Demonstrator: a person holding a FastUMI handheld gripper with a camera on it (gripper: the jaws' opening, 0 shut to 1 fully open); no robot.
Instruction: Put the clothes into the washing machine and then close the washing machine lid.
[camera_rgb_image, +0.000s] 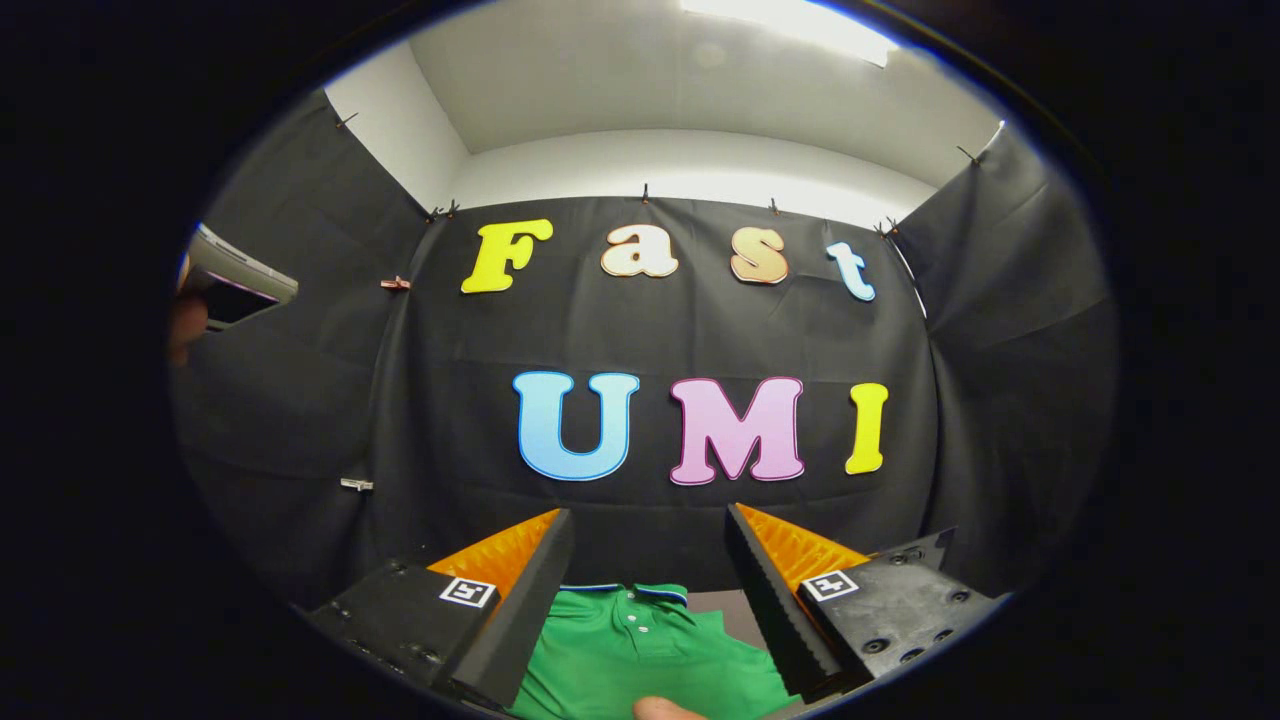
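Gripper view, gripper (650, 540) open, green shirt (640, 650) partly hidden btwn fingers

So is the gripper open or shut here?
Open. The gripper has its fingers spread wide apart, pressing on nothing, with the green polo shirt lying below, between them.

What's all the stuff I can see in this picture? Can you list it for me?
Polo shirt: one, green with a buttoned collar, lying flat below and between the claw's fingers.
Surface: one, pale, showing beside the shirt's collar.
Black cloth wall: draped around the booth, beyond the fingers.
White walls and ceiling: above the cloth, with a bright light panel.
Handheld device: one, grey, at the far left by someone's hand.
Fingertip: one, a person's, at the shirt's near edge.
Claw: one, fingers spread open, holding nothing.
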